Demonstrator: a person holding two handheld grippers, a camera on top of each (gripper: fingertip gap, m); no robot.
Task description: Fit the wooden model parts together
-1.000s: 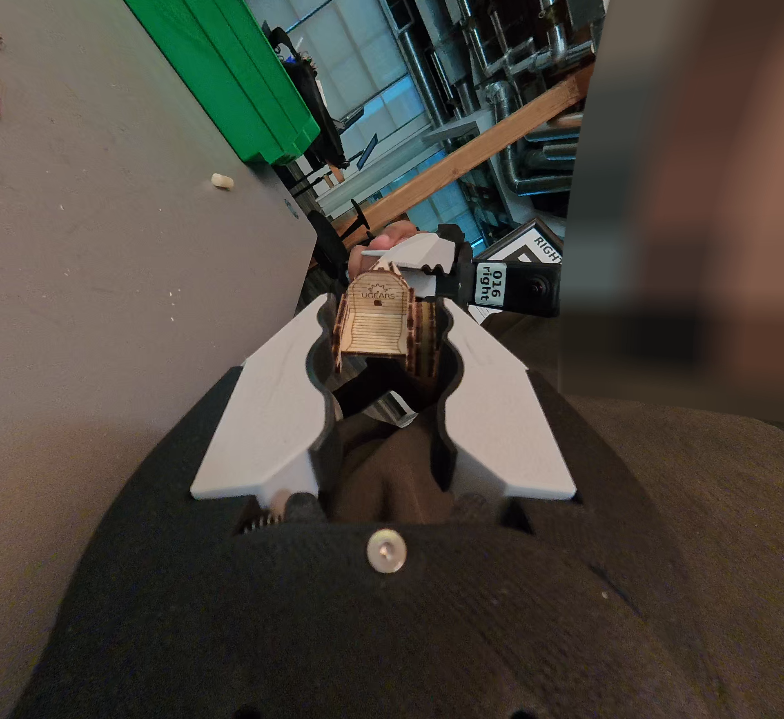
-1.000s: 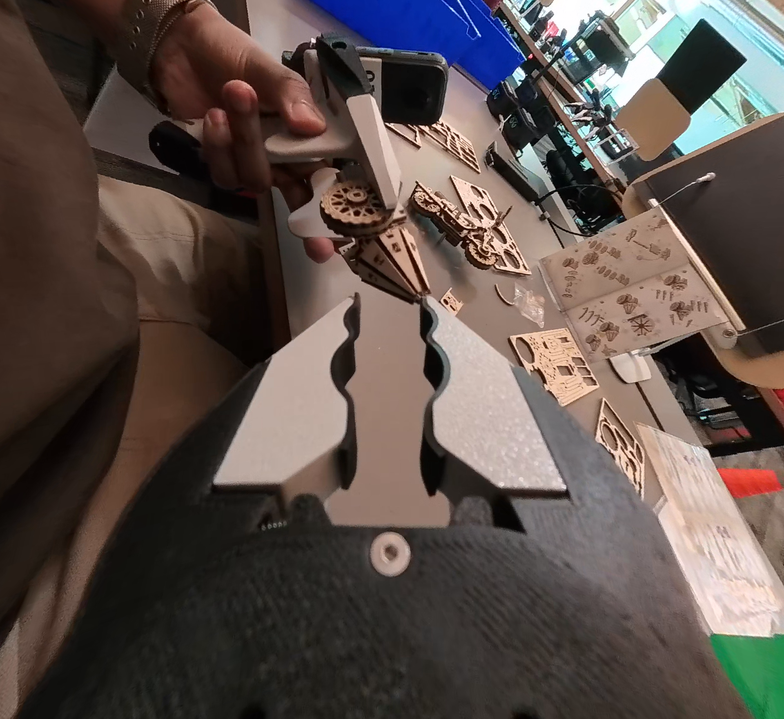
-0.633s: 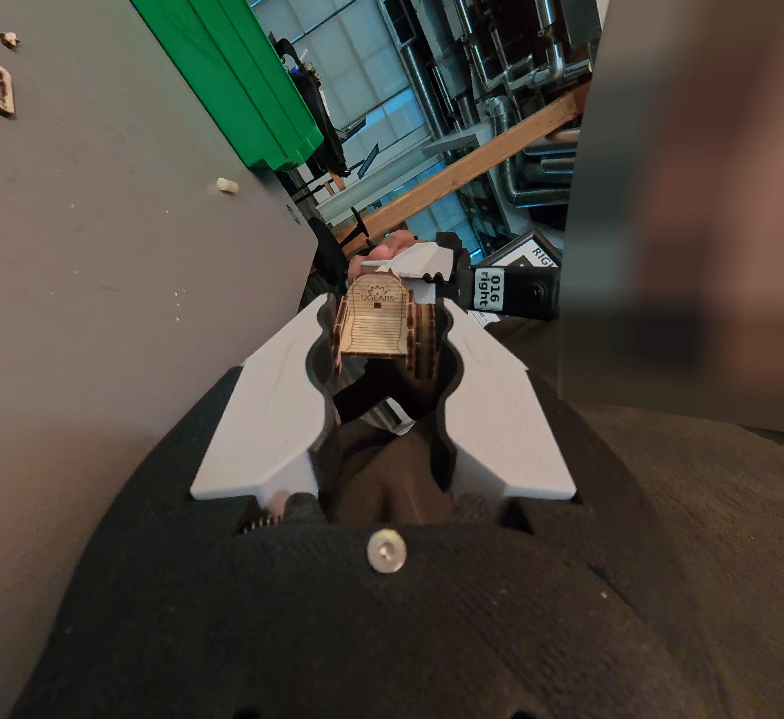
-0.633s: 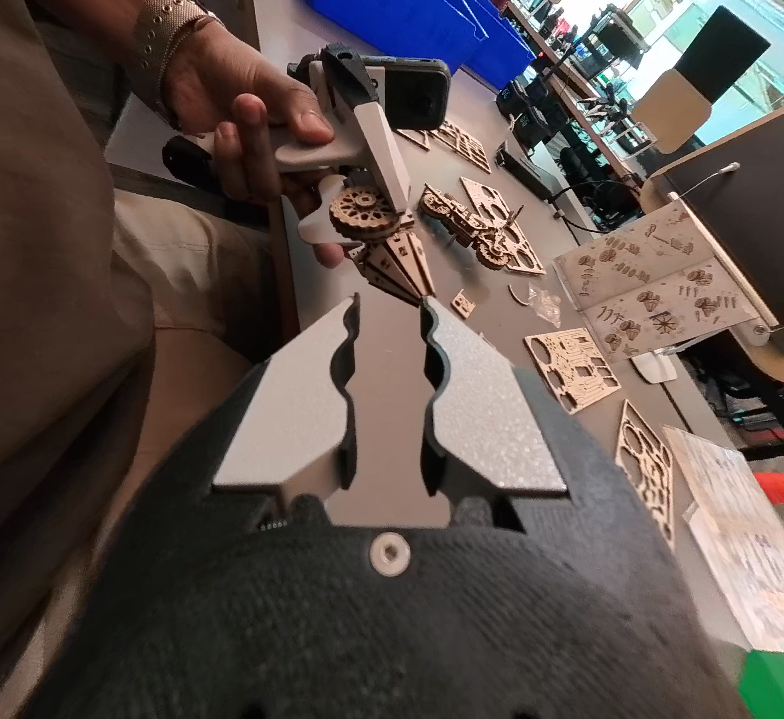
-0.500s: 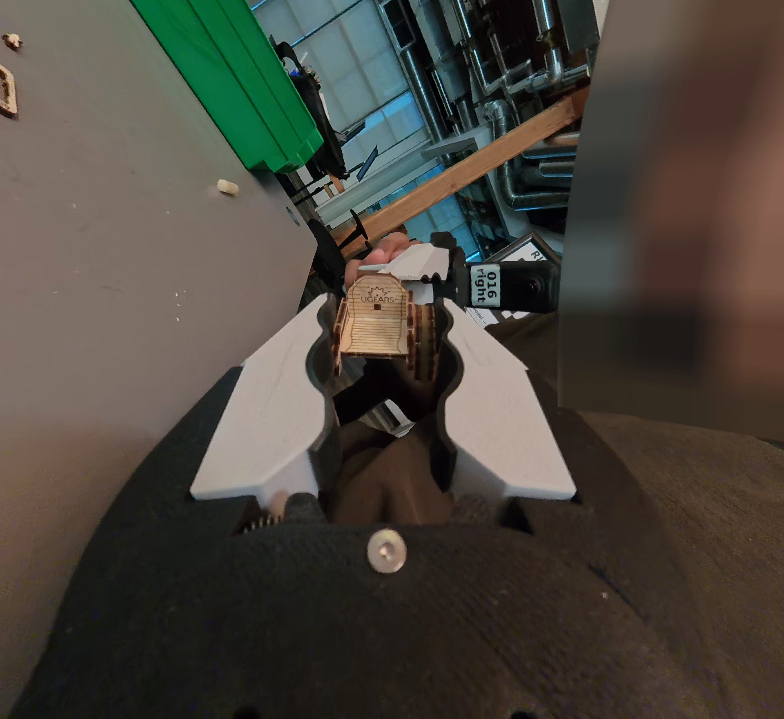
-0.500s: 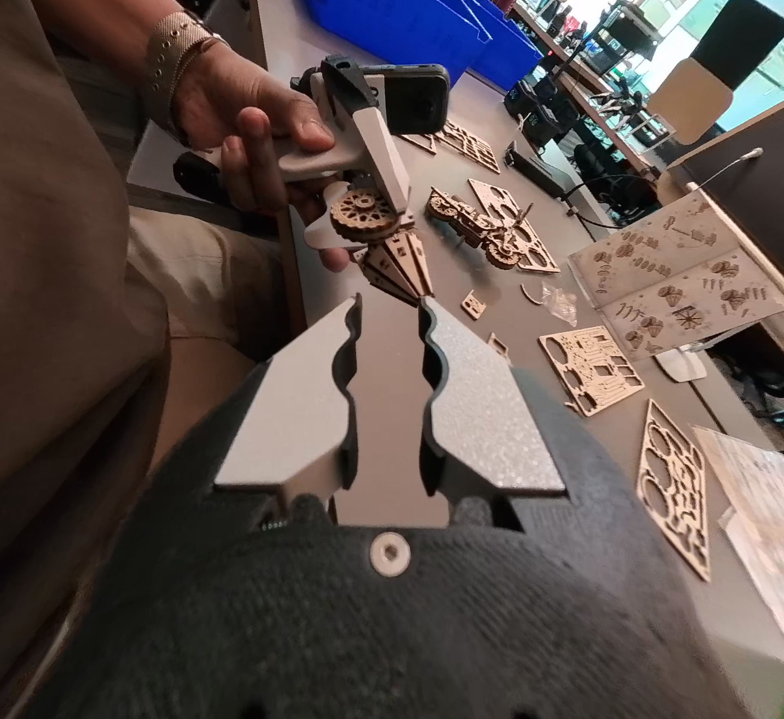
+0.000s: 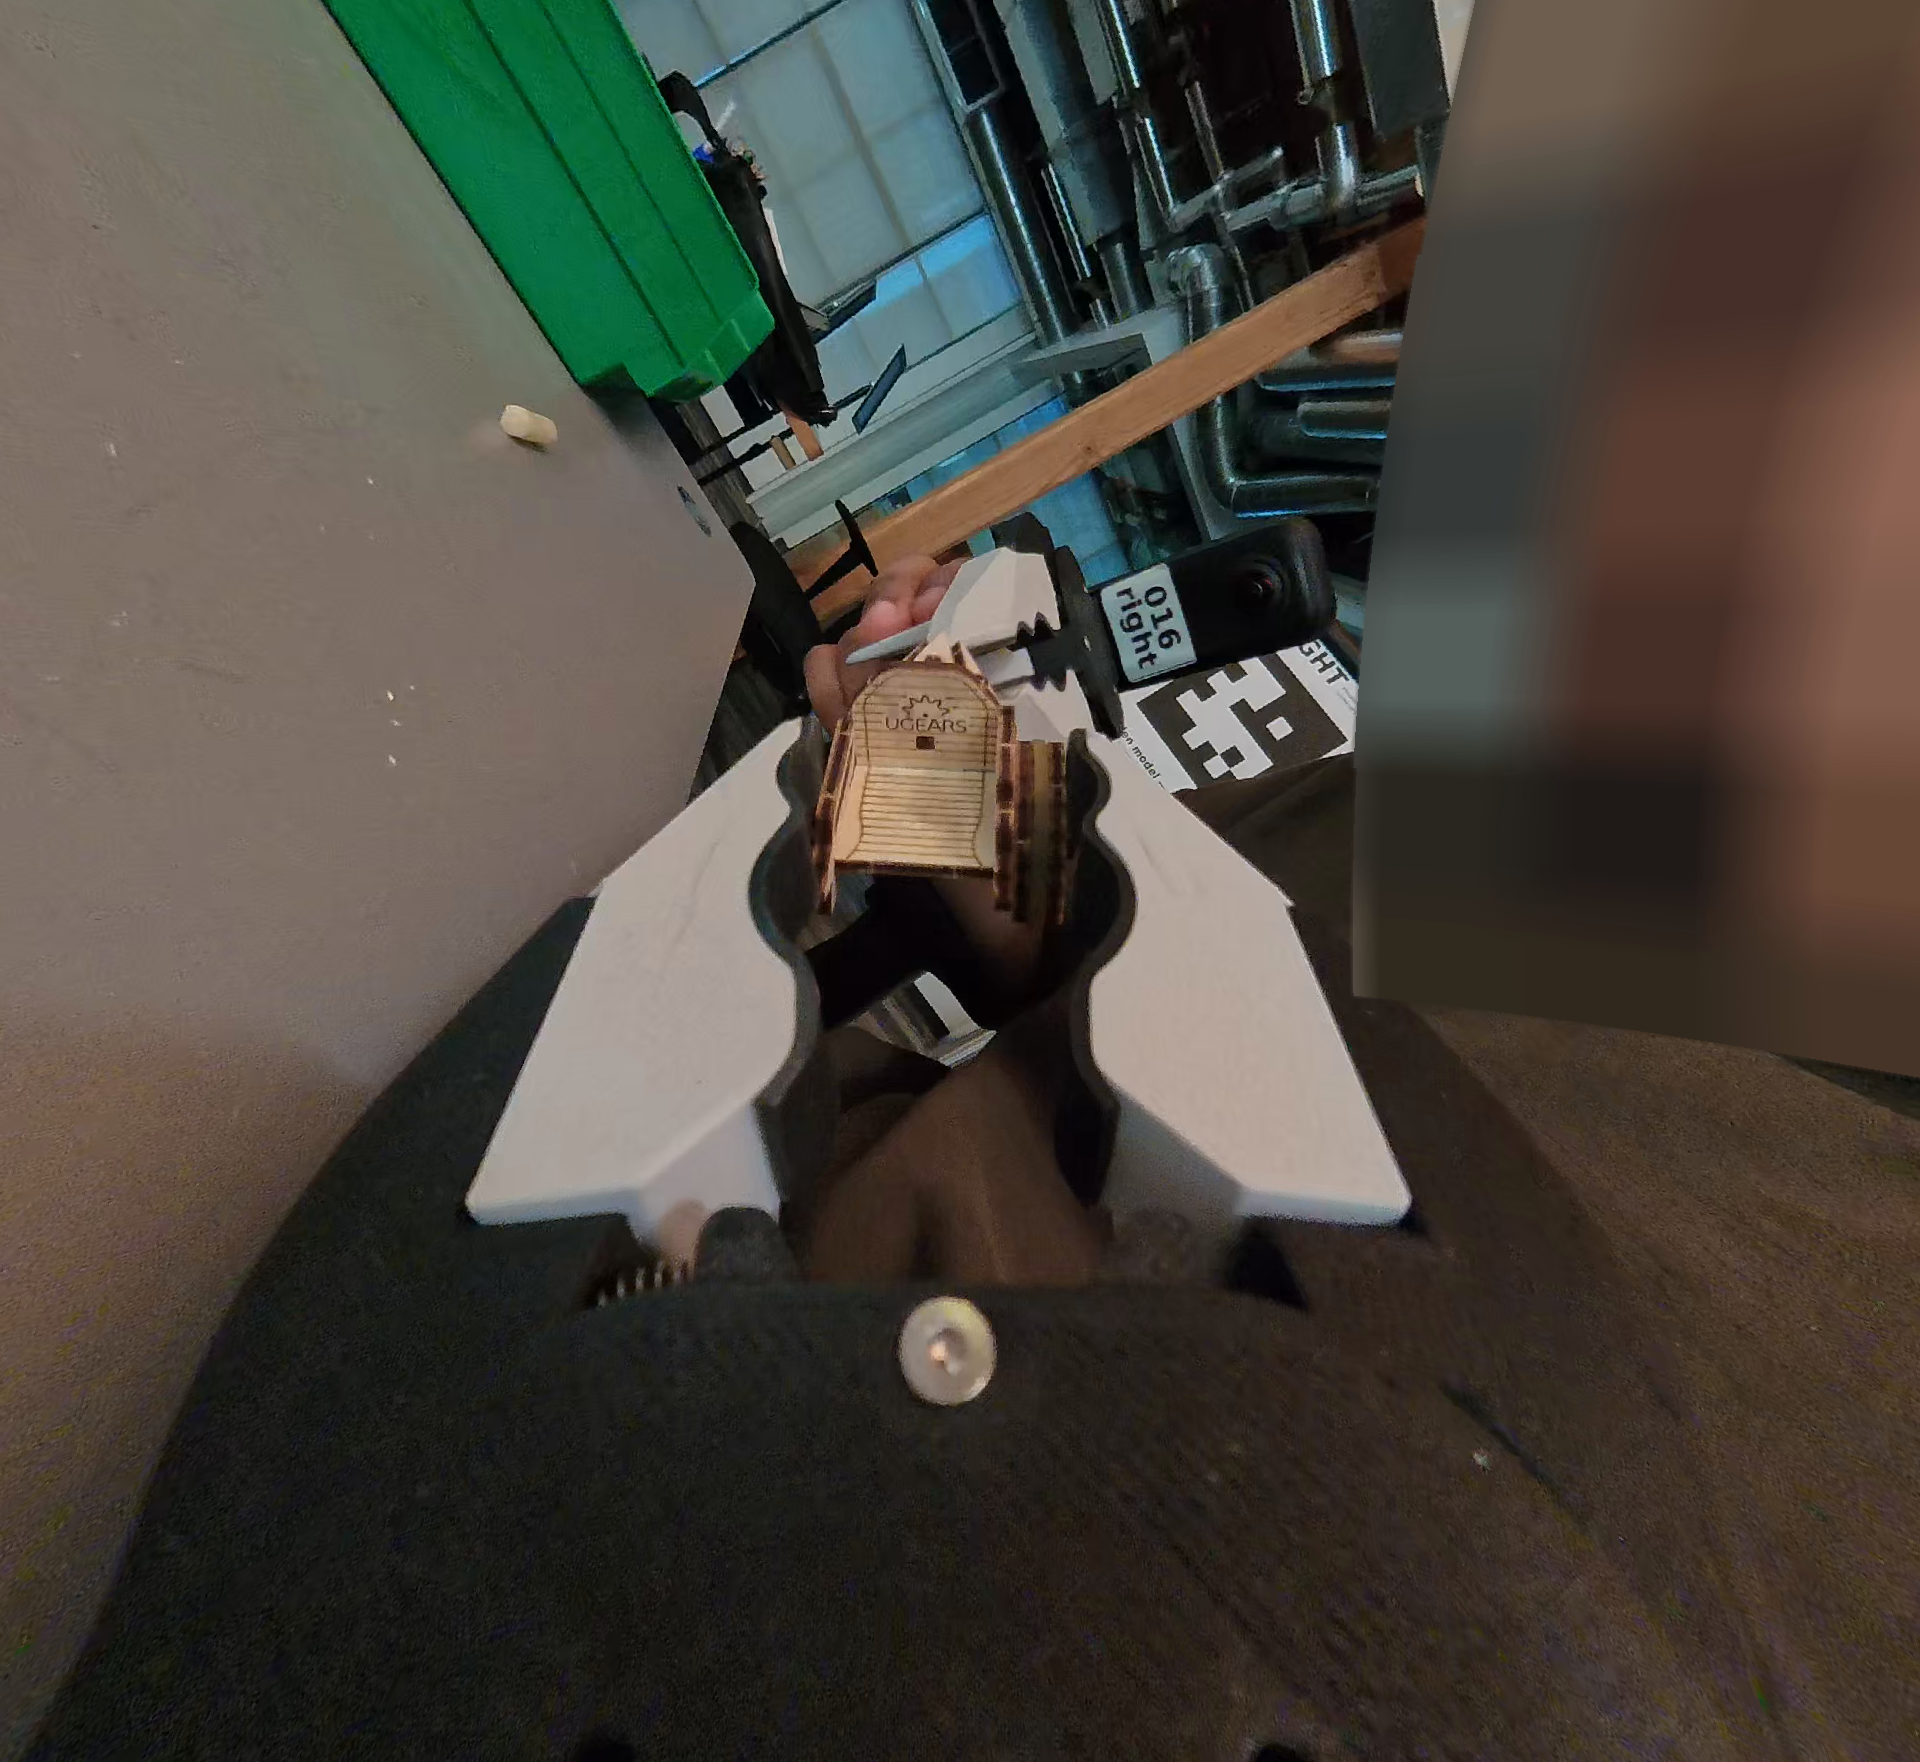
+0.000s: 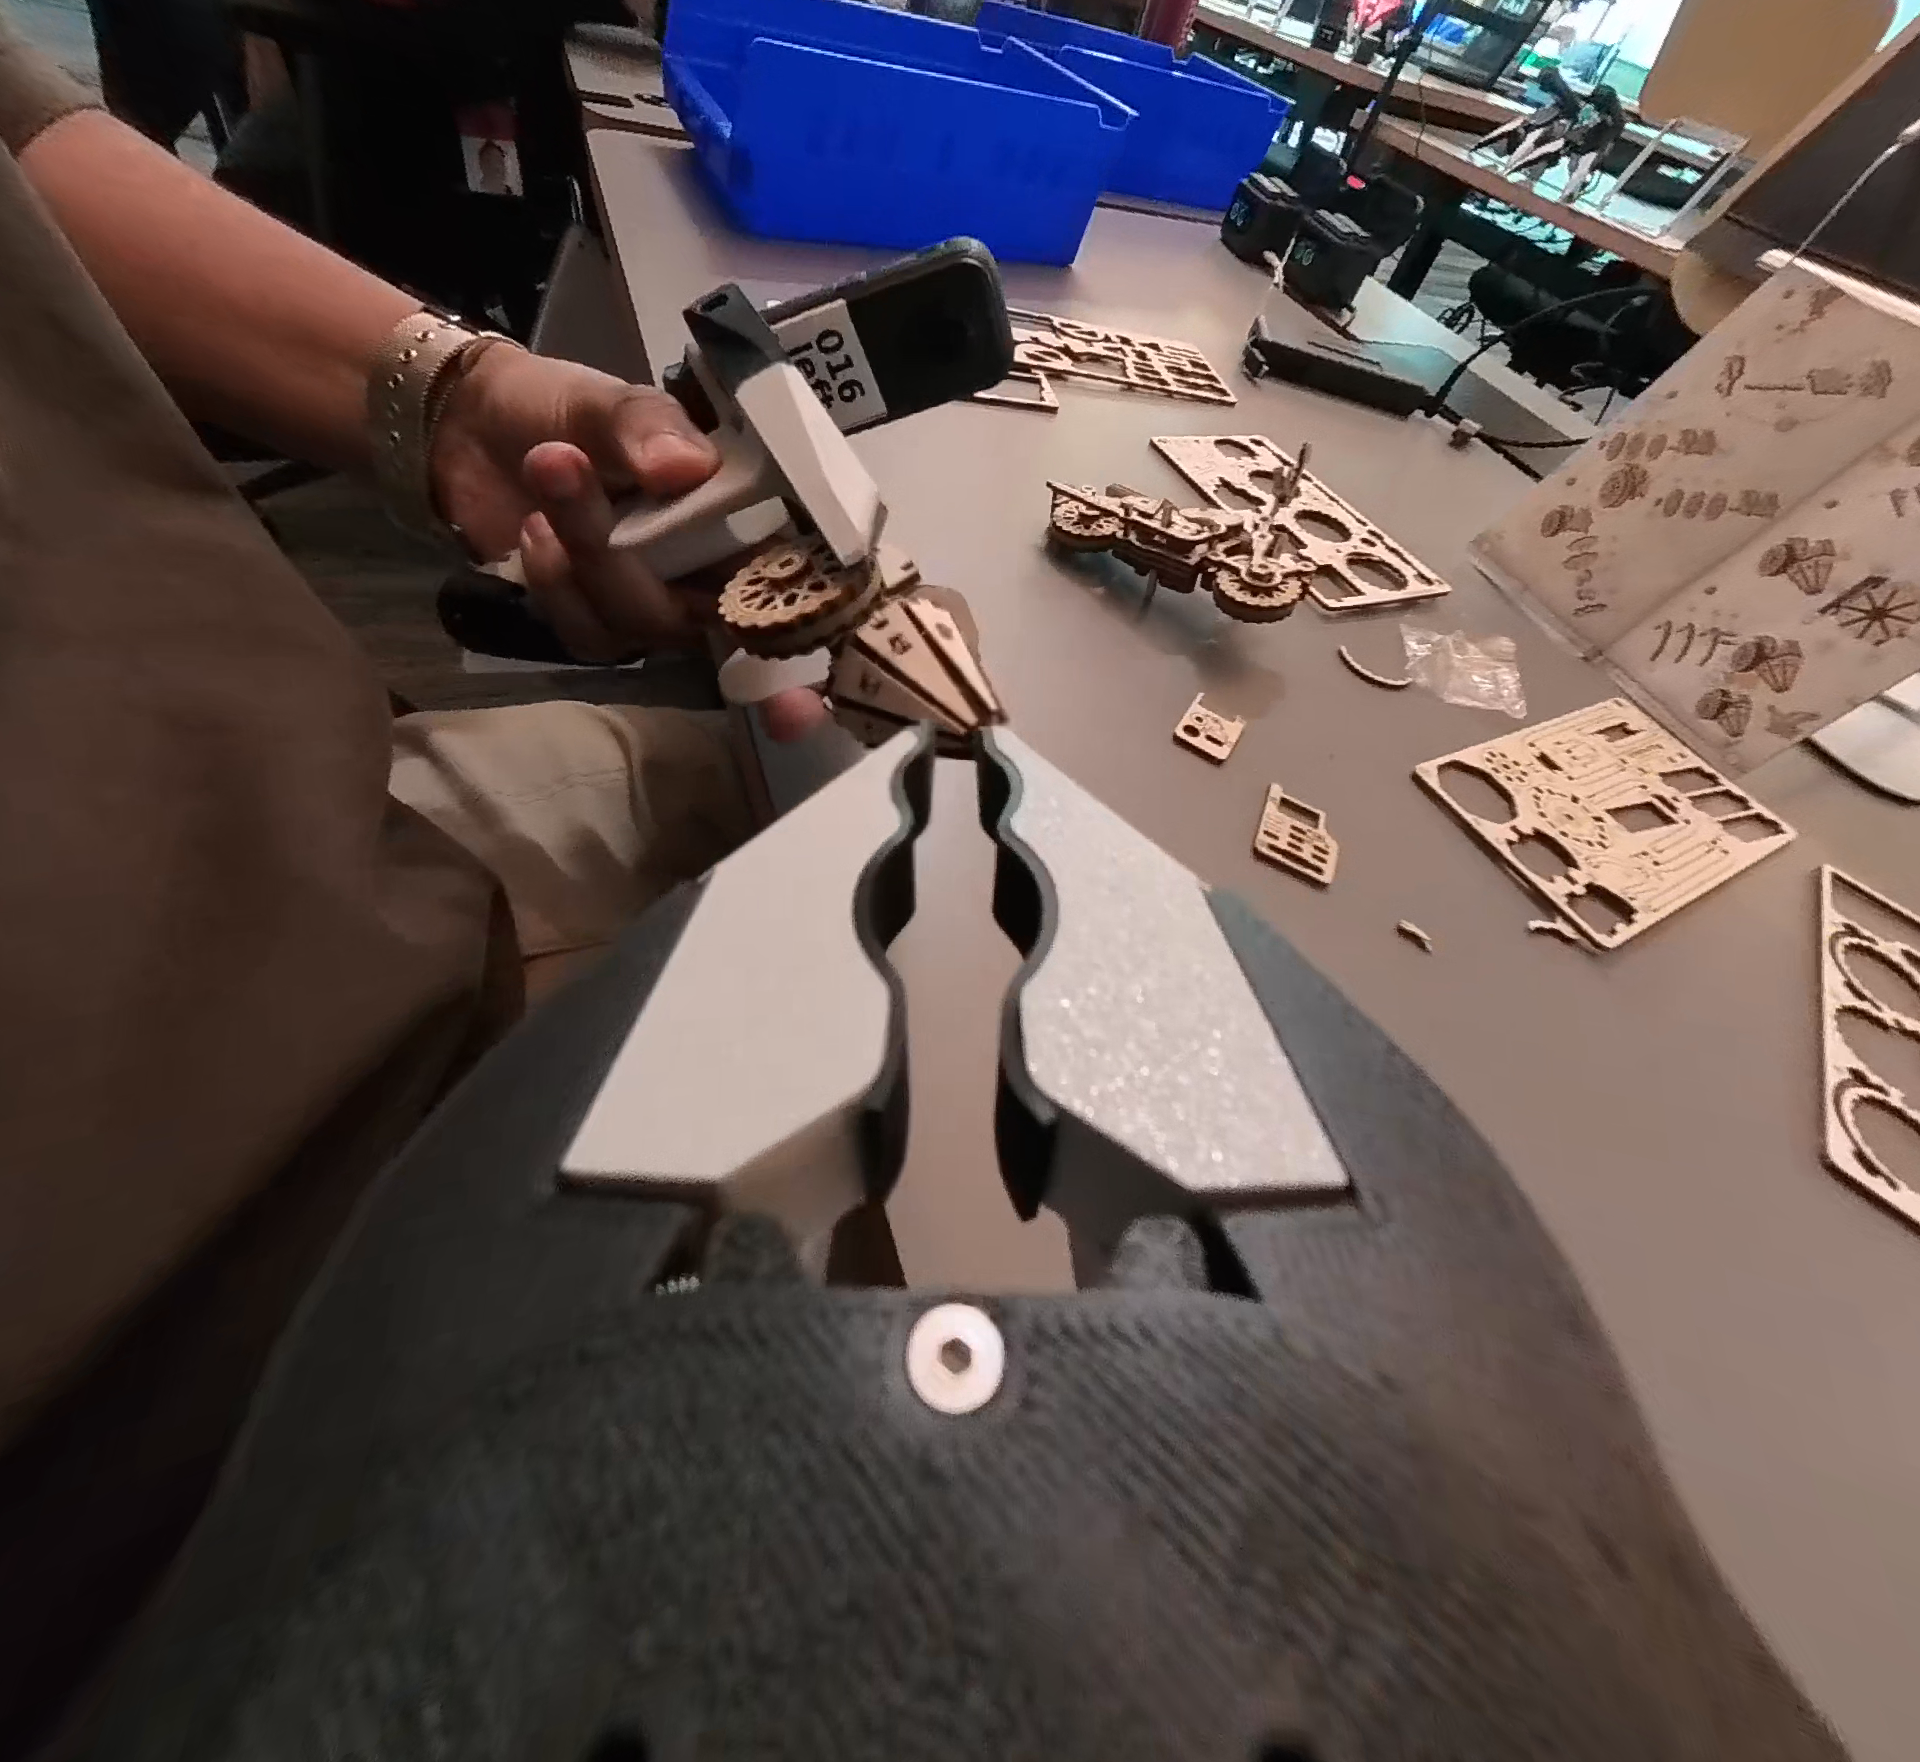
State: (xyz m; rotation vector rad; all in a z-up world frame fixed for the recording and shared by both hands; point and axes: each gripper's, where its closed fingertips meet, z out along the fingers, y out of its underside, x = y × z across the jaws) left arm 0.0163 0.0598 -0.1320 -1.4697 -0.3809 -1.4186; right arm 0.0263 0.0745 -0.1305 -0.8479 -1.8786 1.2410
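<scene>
My left gripper (image 7: 940, 772) is shut on a small wooden sidecar model (image 7: 914, 793) with a spoked wheel (image 7: 1034, 813) on its right side. In the right wrist view the same gripper (image 8: 831, 559) holds the model (image 8: 904, 668) by its wheel (image 8: 795, 595) above the table edge, in a person's hand. My right gripper (image 8: 953, 744) has its jaws drawn close on the model's pointed nose. It also shows in the left wrist view (image 7: 977, 616) just behind the model. A finished wooden motorcycle (image 8: 1174, 538) stands on the table.
Punched wooden part sheets (image 8: 1600, 819) and loose small pieces (image 8: 1294, 834) lie on the grey table (image 8: 1558, 1141). Blue bins (image 8: 883, 123) stand at the back and an instruction sheet (image 8: 1714, 549) at the right. A green bin (image 7: 499, 102) shows in the left wrist view. Both grippers' tips are close together, under 4 cm apart. The finished wooden motorcycle (image 8: 1174, 538) lies around 20 cm away from my left fingertips.
My right gripper's jaws have narrowed and now close on the model's nose. The right wrist view has swung to show more of the table. The left gripper keeps its hold.
</scene>
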